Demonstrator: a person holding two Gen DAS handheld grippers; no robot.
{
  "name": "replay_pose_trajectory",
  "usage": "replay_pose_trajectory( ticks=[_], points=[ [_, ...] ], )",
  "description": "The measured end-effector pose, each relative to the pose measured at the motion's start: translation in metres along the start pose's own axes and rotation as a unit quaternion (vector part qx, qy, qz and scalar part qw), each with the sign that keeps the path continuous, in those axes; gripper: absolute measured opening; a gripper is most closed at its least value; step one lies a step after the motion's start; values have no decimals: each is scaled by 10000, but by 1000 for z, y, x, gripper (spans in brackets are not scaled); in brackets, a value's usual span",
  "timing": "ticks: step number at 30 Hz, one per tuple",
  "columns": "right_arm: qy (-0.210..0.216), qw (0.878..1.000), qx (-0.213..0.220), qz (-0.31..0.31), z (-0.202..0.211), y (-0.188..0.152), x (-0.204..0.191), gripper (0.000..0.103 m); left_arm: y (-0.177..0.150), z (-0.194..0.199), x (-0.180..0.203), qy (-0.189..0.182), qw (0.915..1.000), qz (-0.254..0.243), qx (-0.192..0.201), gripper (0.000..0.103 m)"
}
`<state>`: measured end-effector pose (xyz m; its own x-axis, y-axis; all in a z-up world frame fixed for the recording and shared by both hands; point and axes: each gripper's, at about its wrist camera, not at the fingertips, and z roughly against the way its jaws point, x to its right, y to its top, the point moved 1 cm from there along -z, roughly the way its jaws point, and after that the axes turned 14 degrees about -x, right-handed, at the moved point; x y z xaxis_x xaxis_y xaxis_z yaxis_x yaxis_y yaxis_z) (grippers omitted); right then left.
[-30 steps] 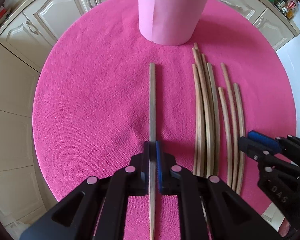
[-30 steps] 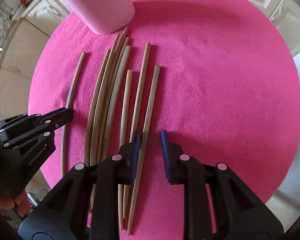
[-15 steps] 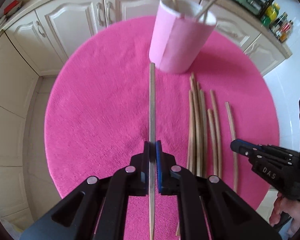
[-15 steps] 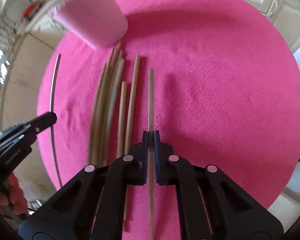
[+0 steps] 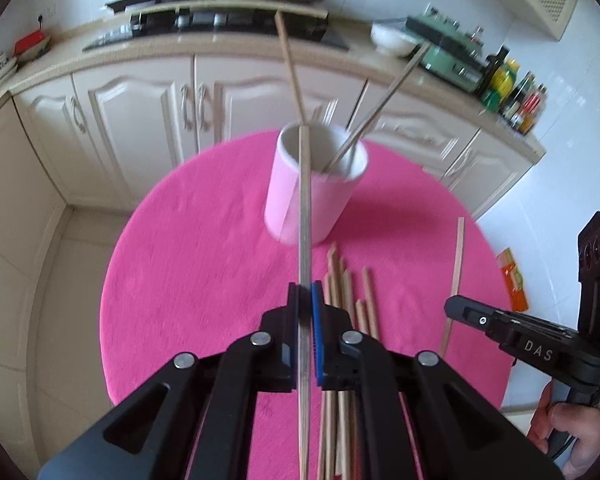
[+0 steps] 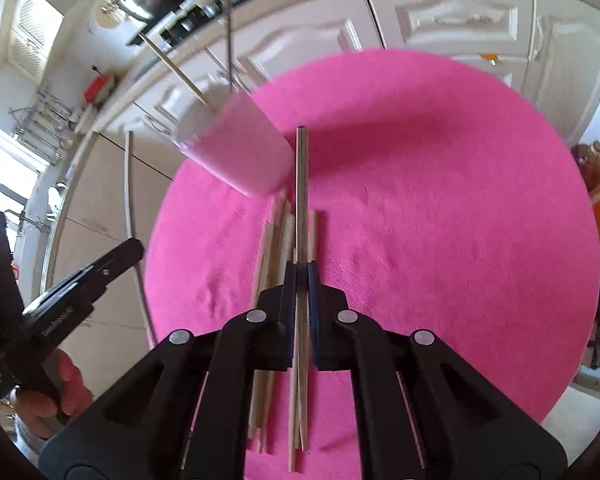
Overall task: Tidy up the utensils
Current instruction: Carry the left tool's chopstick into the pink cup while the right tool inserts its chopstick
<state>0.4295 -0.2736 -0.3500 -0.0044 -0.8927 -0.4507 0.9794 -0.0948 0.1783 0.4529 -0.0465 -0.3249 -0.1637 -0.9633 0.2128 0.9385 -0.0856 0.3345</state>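
Clamped in my left claw (image 5: 305, 294) is one chopstick (image 5: 305, 220), pinched between the blue pads and lifted clear of the pink table (image 5: 204, 280); its far tip reaches across the front of the pink cup (image 5: 288, 196). Over on my other side, my right claw (image 6: 301, 270) is clenched on a second chopstick (image 6: 302, 184), also raised off the cloth, its tip pointing just past the cup (image 6: 244, 152).

That cup stands upright toward the table's far edge, nearest the cream cabinets (image 5: 140, 120). Its white inside is open to view from the left wrist, and two chopsticks (image 5: 380, 108) already stand in it, leaning apart, one toward the stove side and one toward the bottles; whether more sit deeper in it I cannot tell.

Between the cup and the near edge lies the loose bundle of remaining chopsticks (image 5: 340, 280), flat on the cloth, side by side and partly overlapping, running from just beside the cup's base toward me. Part of the bundle is hidden under my claws.
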Motion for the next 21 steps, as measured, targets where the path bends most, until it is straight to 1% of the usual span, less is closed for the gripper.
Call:
replay_pose_trajectory(
  ticks=[7, 13, 18, 21],
  points=[
    [258, 9985, 466, 148, 33, 16, -10, 6, 17, 23, 12, -157, 9985, -107, 516, 6],
    [399, 9952, 835, 315, 59, 30, -25, 6, 35, 46, 14, -261, 9944, -94, 1020, 6],
    [431, 9895, 1281, 511, 82, 47, -38, 6, 55, 63, 11, -303, 9870, -9, 1577, 6],
    [422, 9848, 1567, 618, 91, 60, -46, 6, 70, 68, 11, -301, 9827, 9, 1829, 6]
  ],
)
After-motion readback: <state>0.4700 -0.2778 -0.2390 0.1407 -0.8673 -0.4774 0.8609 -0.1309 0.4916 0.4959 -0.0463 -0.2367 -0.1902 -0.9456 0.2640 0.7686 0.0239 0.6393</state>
